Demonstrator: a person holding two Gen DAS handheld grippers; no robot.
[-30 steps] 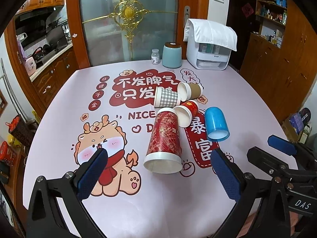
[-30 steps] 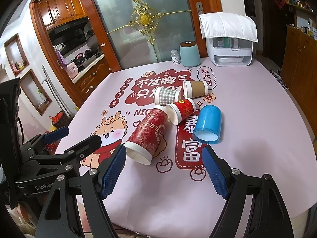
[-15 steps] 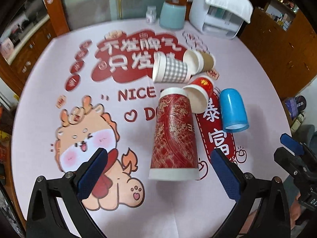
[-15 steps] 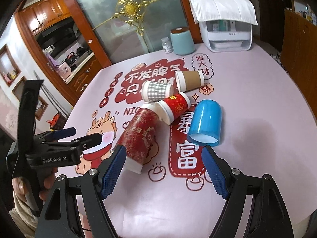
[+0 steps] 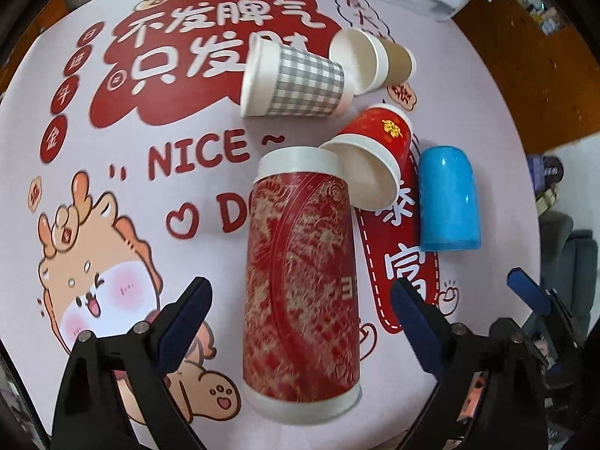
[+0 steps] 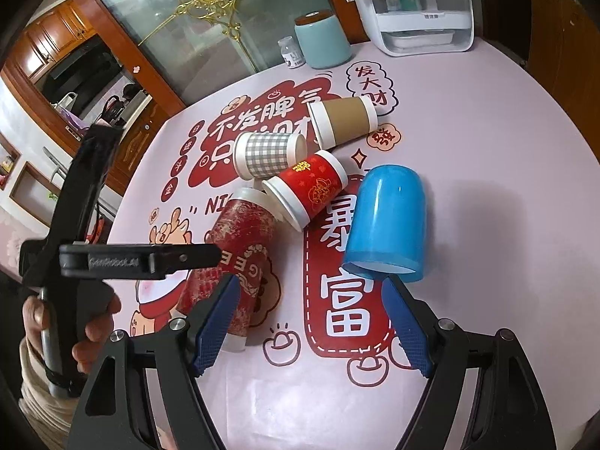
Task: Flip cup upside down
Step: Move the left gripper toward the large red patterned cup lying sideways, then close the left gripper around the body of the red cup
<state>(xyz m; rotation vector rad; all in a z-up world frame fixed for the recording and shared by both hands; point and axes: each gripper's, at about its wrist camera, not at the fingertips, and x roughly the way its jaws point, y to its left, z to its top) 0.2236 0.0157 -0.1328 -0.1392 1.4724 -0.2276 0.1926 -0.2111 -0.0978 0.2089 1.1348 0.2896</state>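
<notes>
Several cups lie on their sides on the printed table mat. A tall red and gold cup (image 5: 300,285) lies with its wide mouth toward me; it also shows in the right wrist view (image 6: 240,247). My left gripper (image 5: 300,326) is open, its fingers straddling this cup's lower half from above. A small red cup (image 5: 378,150), a grey checked cup (image 5: 300,82), a brown cup (image 5: 390,60) and a blue cup (image 5: 448,198) lie beyond. My right gripper (image 6: 311,326) is open and empty, just in front of the blue cup (image 6: 386,221).
A teal canister (image 6: 322,41), a small white bottle (image 6: 290,52) and a white appliance (image 6: 420,18) stand at the table's far edge. The left gripper's body (image 6: 112,258) and the hand holding it sit at the left of the right wrist view.
My left gripper has tilted down and moved in over the tall red cup, which now lies between its fingers. My right gripper has come closer to the blue cup.
</notes>
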